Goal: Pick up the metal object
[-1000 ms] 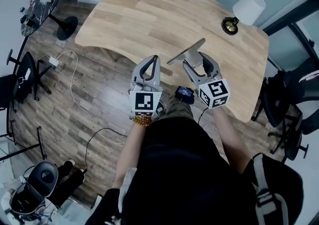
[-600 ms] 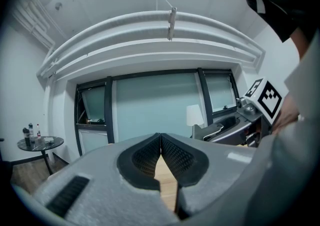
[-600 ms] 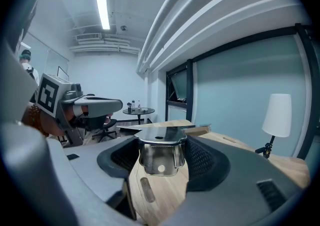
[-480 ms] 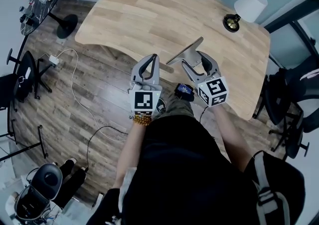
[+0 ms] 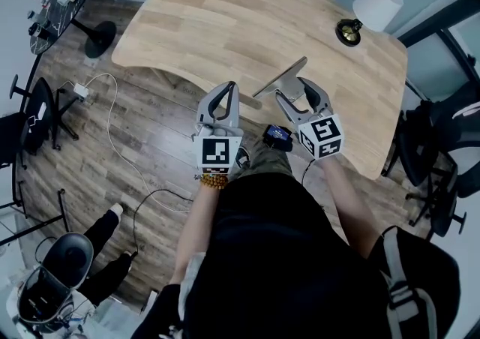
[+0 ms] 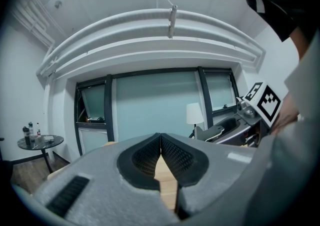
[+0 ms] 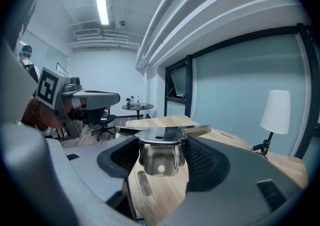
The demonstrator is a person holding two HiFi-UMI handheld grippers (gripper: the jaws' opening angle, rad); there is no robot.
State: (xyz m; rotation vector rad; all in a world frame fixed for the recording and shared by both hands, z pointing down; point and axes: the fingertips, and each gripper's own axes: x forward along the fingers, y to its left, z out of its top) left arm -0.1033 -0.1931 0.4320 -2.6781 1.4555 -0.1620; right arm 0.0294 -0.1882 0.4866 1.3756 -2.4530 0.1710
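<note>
The metal object (image 5: 281, 77) is a flat grey plate with a folded steel bracket (image 7: 161, 155) under it. My right gripper (image 5: 298, 95) is shut on that bracket and holds the plate level over the near edge of the wooden table (image 5: 225, 22). In the right gripper view the bracket sits between the two dark pads (image 7: 202, 159), with the table top showing below it. My left gripper (image 5: 225, 97) hangs beside it to the left, off the table edge. Its jaws meet in the left gripper view, where the left gripper (image 6: 160, 142) is shut with nothing in it.
A lamp with a white shade (image 5: 377, 6) and a brass base (image 5: 346, 33) stands at the table's far right. Black office chairs (image 5: 442, 150) crowd the right side. A round side table (image 5: 64, 11) and a floor cable (image 5: 124, 150) lie left. Another person's legs (image 5: 105, 236) are at lower left.
Both grippers and the metal object have hardly shifted. The other person's legs at lower left have stepped up and to the right.
</note>
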